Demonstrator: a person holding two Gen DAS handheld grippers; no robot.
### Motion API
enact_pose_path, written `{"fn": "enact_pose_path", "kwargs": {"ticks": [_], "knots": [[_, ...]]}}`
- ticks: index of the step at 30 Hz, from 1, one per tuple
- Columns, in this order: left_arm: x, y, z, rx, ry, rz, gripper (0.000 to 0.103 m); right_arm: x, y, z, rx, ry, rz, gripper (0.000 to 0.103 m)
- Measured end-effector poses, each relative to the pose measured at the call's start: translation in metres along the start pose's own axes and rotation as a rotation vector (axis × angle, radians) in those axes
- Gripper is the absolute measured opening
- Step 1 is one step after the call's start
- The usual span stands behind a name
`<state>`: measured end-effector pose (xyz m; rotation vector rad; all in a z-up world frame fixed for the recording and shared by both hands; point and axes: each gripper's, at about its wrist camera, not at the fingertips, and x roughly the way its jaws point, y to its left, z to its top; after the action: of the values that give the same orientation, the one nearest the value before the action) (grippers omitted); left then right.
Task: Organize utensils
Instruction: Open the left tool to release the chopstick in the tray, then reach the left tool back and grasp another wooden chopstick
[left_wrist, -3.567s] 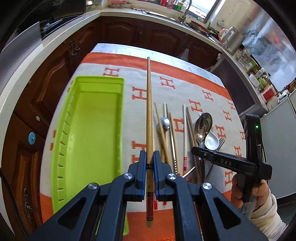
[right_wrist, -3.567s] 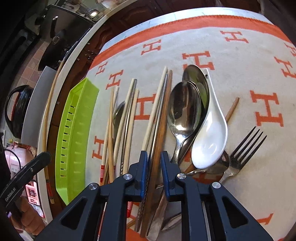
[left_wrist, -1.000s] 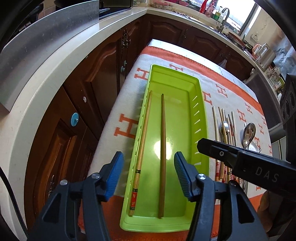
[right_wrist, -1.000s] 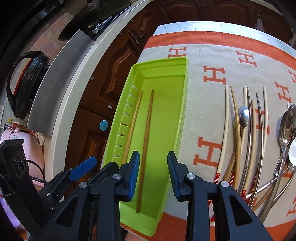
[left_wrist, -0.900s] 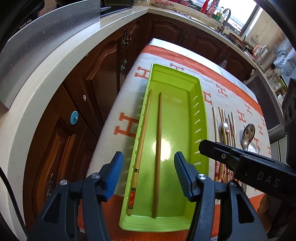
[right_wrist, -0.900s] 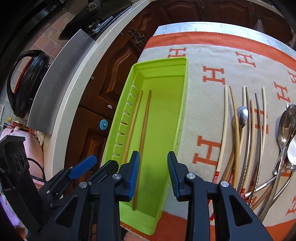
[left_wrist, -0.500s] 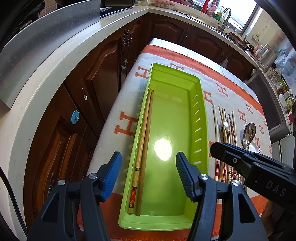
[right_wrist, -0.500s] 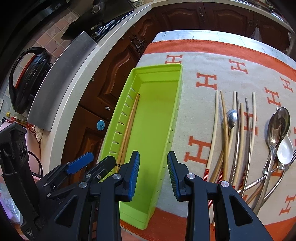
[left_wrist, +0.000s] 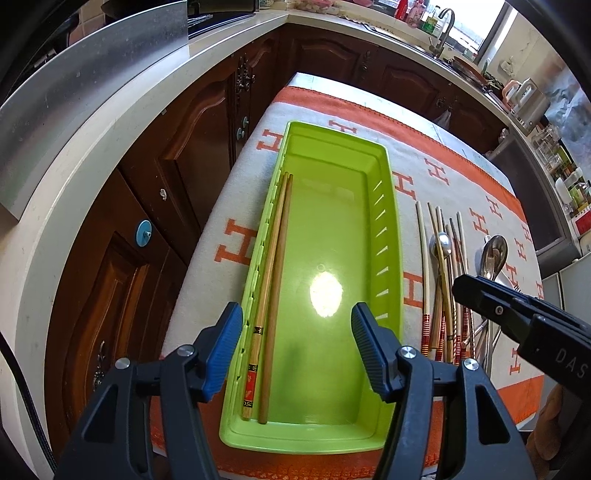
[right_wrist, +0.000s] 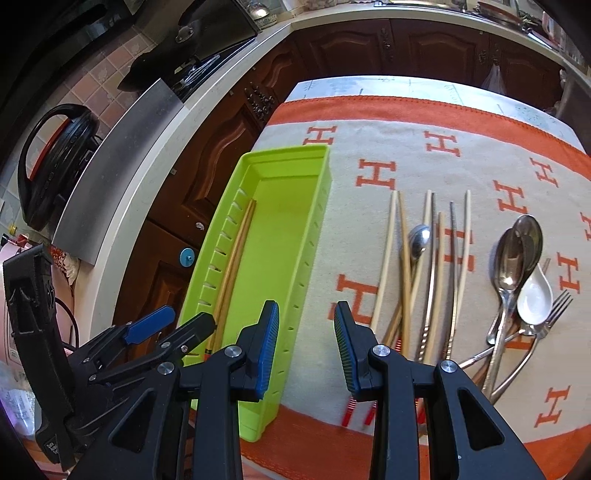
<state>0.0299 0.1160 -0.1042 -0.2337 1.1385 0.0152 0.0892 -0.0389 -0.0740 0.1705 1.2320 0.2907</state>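
Farthest left, past the edge of the desk (left_wrist: 306, 79), dark wooden cabinet doors (left_wrist: 207, 147) stand under a pale countertop. On the desk lies a cloth (left_wrist: 454, 184) with an orange border and orange H marks. The left claw (left_wrist: 297, 350) hangs over the near end of the lime-green tray (left_wrist: 388, 206), its blue-padded jaws spread wide with nothing between them but the tray floor below. The tray runs lengthwise away from the camera near the cloth's left side, and two wooden chopsticks (left_wrist: 273, 280) lie in it side by side, touching, tight against its slotted left wall; the left stick carries a red and black pattern near its near end. In the right wrist view the right claw (right_wrist: 306, 350) sits above the tray's right wall and the cloth just beside it, jaws moderately apart and gripping nothing. To the right of the tray, on the cloth, a loose row of chopsticks (right_wrist: 406, 258) in pale, wooden and metal finishes lies roughly parallel, some crossing at the near ends, with a small metal spoon (right_wrist: 419, 236) among them. Farther right rest two large metal spoons (right_wrist: 517, 254), overlapping, a white ceramic spoon (right_wrist: 533, 295) touching them, and a fork (right_wrist: 554, 314) at the far right.
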Motion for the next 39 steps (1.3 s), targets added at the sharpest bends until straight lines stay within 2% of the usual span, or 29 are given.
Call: {"fn": "enact_pose_path", "kwargs": {"ticks": [6, 12, 21, 30, 34, 37, 39], "knots": [[-0.004, -0.015, -0.001, 0.033, -0.009, -0.005, 0.06, -0.018, -0.025, -0.003, 0.013, -0.042, -0.043, 0.032], [-0.003, -0.037, 0.001, 0.066, -0.01, -0.03, 0.06, -0.034, -0.067, -0.009, 0.058, -0.076, -0.085, 0.032], [0.002, -0.092, 0.005, 0.164, -0.007, -0.061, 0.06, -0.027, -0.121, -0.024, 0.1, -0.073, -0.078, 0.031], [0.032, -0.133, 0.016, 0.202, 0.035, -0.035, 0.06, 0.014, -0.131, -0.03, 0.065, -0.034, -0.036, 0.021], [0.049, -0.138, 0.023, 0.18, 0.059, -0.034, 0.06, 0.032, -0.126, -0.03, 0.022, -0.015, -0.043, 0.019], [0.06, -0.14, 0.027, 0.165, 0.062, -0.032, 0.06, 0.041, -0.122, -0.031, -0.007, -0.014, -0.058, 0.014], [0.067, -0.14, 0.029, 0.155, 0.075, -0.035, 0.06, 0.043, -0.121, -0.032, -0.015, -0.012, -0.039, 0.009]]}}
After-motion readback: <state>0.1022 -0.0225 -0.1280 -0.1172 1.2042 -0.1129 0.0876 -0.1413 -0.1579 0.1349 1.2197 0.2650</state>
